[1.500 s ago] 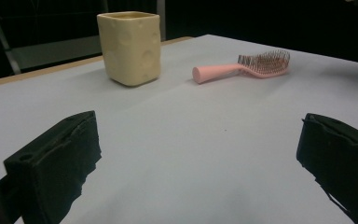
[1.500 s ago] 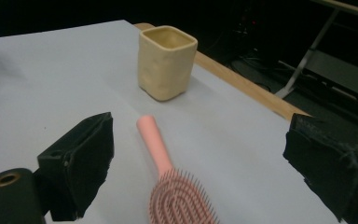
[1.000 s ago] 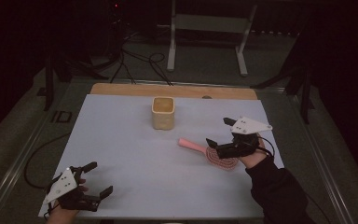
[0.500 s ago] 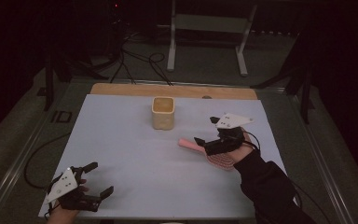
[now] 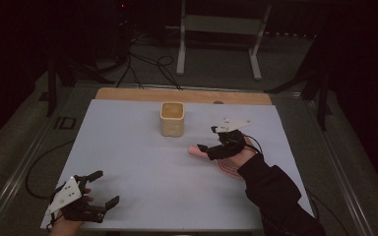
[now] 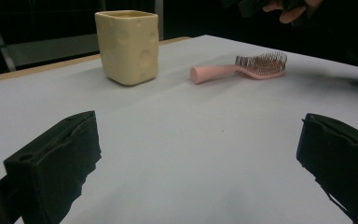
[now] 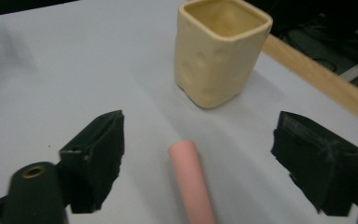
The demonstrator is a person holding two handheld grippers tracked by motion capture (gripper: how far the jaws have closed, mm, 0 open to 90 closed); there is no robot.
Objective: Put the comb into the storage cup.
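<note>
I see a cream square ceramic cup (image 5: 172, 119) standing upright on the pale grey desk (image 5: 128, 147). A pink plastic hairbrush (image 6: 242, 69) lies flat near the cup, on its right, with the handle pointing toward it. My right hand-held gripper (image 5: 207, 150) hangs over the handle, jaws wide apart, holding nothing. My left hand-held gripper (image 5: 104, 188), far from the cup at the near desk edge, is also wide open and empty.
</note>
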